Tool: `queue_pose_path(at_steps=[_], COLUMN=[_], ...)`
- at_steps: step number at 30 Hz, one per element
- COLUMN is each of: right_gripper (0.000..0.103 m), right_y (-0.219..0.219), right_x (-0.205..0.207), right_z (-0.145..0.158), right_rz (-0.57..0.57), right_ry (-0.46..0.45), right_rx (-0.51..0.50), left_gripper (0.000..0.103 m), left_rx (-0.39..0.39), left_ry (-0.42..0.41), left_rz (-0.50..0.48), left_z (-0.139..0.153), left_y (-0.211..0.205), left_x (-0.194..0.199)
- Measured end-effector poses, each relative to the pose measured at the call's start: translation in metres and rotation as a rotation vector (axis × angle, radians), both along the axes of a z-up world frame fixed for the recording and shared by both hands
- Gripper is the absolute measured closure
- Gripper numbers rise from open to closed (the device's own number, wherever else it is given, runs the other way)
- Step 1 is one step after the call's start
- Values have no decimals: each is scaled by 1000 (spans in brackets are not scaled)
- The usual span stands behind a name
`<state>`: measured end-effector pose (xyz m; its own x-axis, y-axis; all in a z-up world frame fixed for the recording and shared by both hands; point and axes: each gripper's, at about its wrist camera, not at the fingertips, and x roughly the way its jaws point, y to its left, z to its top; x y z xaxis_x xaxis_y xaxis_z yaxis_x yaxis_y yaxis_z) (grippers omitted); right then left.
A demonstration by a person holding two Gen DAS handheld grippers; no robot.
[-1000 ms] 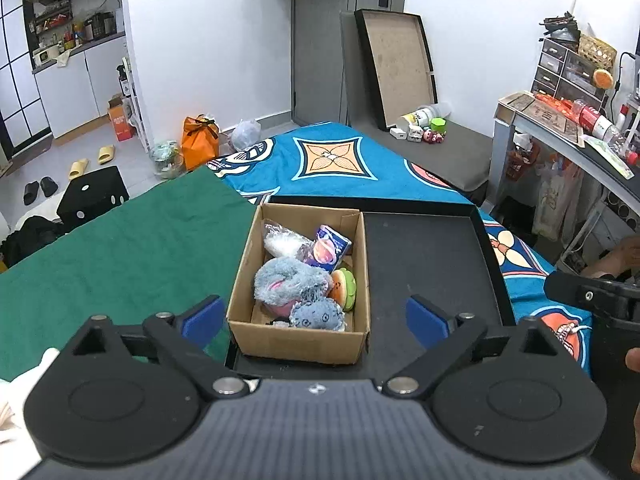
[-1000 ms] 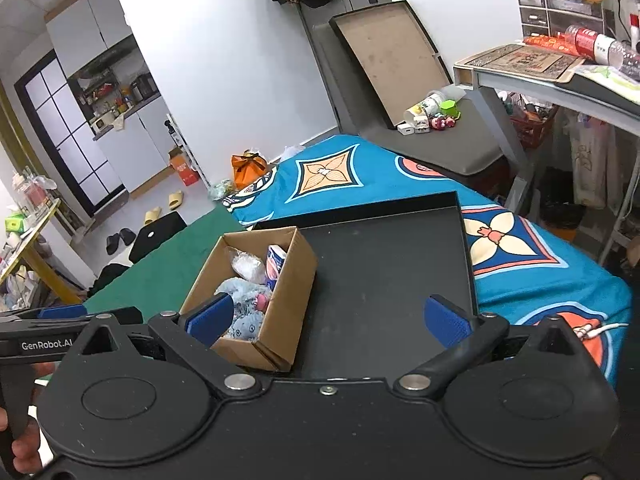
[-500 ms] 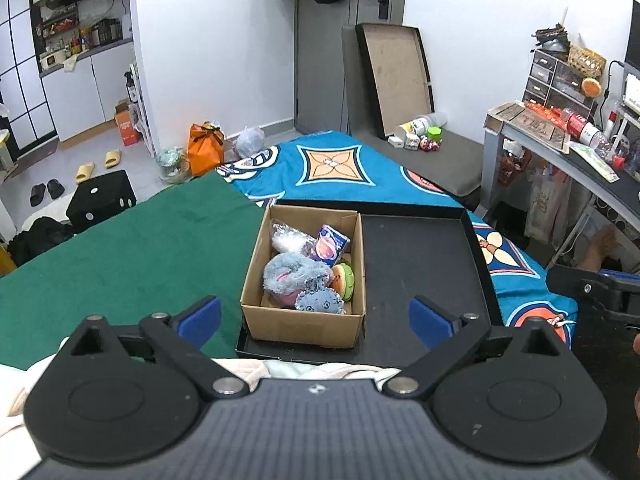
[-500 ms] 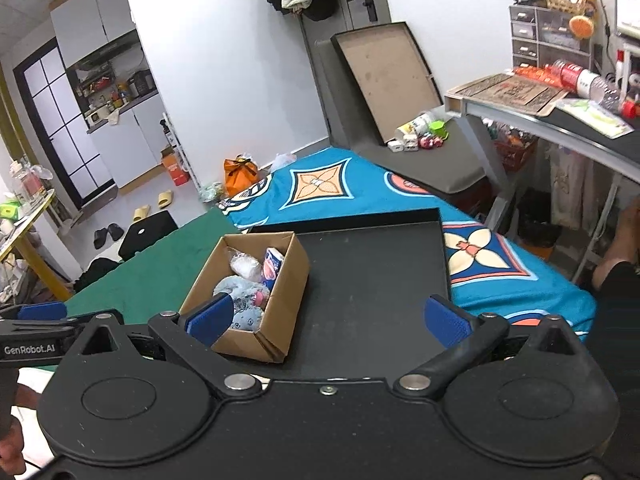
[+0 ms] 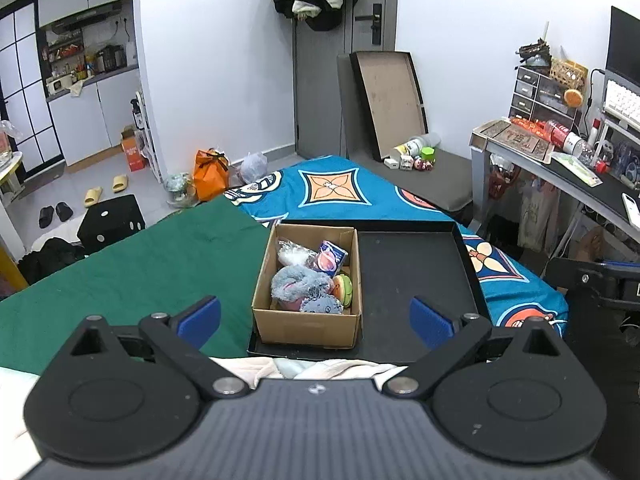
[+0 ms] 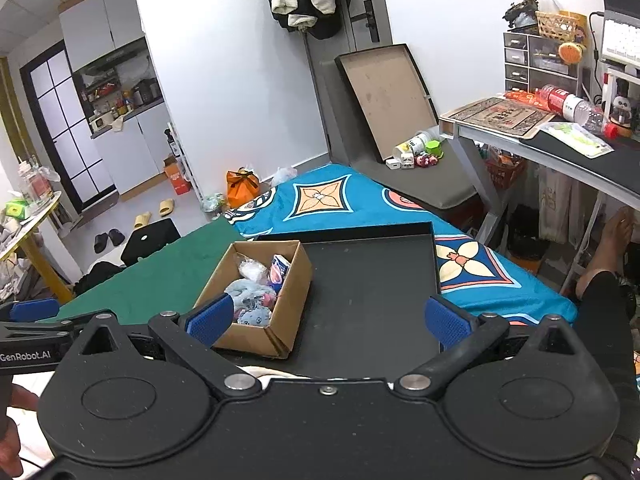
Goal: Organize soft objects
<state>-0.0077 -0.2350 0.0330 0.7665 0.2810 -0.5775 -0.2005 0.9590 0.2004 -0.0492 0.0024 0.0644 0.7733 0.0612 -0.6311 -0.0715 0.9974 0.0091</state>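
A brown cardboard box (image 5: 307, 324) sits in the left half of a black tray (image 5: 416, 276) on the bed. It holds soft toys: a grey-blue plush (image 5: 298, 283), a small blue plush (image 5: 320, 305), a burger-like toy (image 5: 343, 287), a clear bag of white fluff (image 5: 294, 255) and a blue-pink packet (image 5: 330, 258). The box (image 6: 256, 334) and tray (image 6: 372, 292) also show in the right wrist view. My left gripper (image 5: 316, 318) is open and empty, well back from the box. My right gripper (image 6: 328, 320) is open and empty, beside it to the right.
A green cloth (image 5: 132, 264) and a blue patterned cover (image 5: 340, 188) lie on the bed. A white quilted cloth (image 5: 320, 368) lies at the near edge. A desk (image 6: 560, 148) stands at the right. A person's leg (image 6: 604, 276) is beside it.
Both grippers have pulled back and up from the box and tray, which now look smaller and farther away. The white cloth has come into view. Both stay open.
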Motion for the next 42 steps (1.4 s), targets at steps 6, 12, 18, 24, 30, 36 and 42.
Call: queue_pose_path(at_steps=[6,12,18,24,30,36,42], right_gripper=[0,0,0,0,0,0,0], right_y=[-2,-3,-2,-4,-4,-2,-1], right_x=[-14,-25,-31,-32,-35,-38,-40], right_z=[4,9,11,12,12,12,10], right_rz=[-2,-15,1,0,-1,11,28], right_ry=[-4,-31,-31,-26,-21,-7,4], right_rx=[2,-9,-15,-1,-5,-12,-5], left_gripper=[3,3,3,3,2,2,2], left_rx=[10,22,19,19,14,12,3], left_ry=[-26,-37,-38,-46,-54,-56,-59], left_rz=[2,-2,3,3,2,-3,12], left_z=[8,12,13,15,18,19,20], left_y=[-2,-4,-3,-2,-2,-2,0], left_x=[-18,-31,-36,-40,-45,-47,-48])
